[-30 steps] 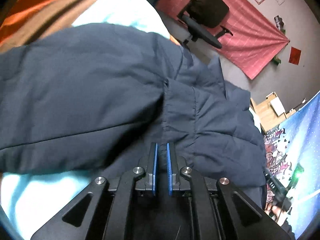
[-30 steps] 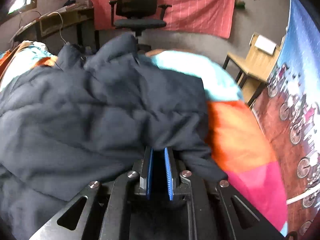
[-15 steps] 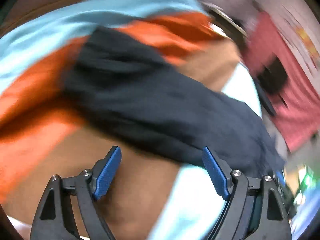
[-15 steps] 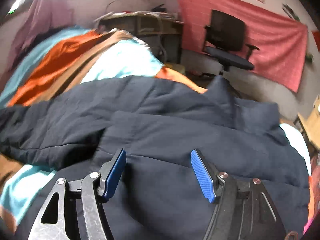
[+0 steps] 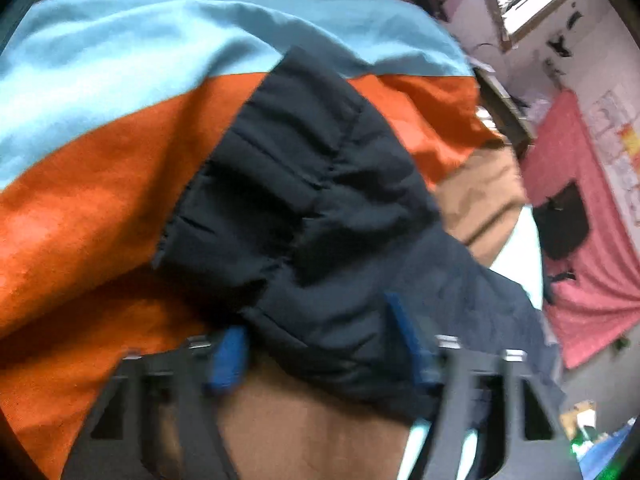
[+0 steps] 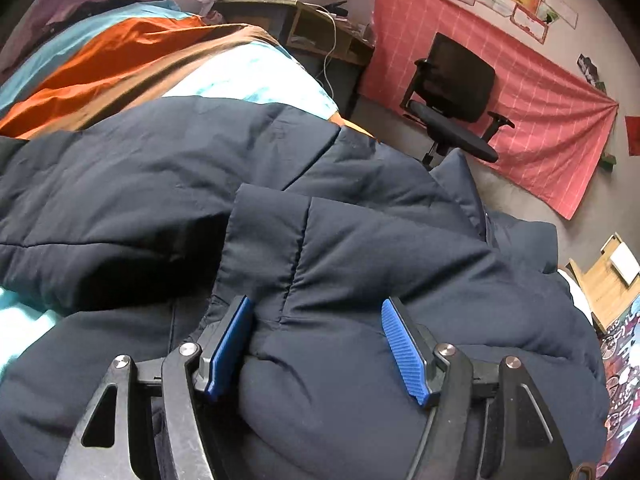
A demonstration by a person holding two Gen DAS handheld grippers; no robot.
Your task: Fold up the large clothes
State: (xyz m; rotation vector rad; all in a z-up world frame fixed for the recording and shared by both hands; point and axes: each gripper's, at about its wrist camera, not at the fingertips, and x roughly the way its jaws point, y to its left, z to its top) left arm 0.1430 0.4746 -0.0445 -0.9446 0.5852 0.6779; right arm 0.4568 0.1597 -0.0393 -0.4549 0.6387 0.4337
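A dark navy padded jacket (image 6: 360,264) lies on a bed with a striped cover (image 6: 120,64). My right gripper (image 6: 320,344) is open, its blue pads on either side of a puffy fold of the jacket body, with a folded sleeve just ahead. In the left wrist view the jacket's other sleeve (image 5: 312,200) stretches across the orange and blue cover (image 5: 100,140), cuff end farthest away. My left gripper (image 5: 320,352) is open, with the sleeve's near part between its blue pads. This view is blurred.
A black office chair (image 6: 452,100) stands beyond the bed before a pink wall cloth (image 6: 540,92). A cluttered desk (image 6: 304,24) with a cable is at the bed's far end. A wooden chair (image 6: 612,276) is at the right.
Both grippers were shut on jacket fabric and have opened. The left gripper swung over to the outstretched sleeve on the orange stripe; the right one pulled back over the jacket body.
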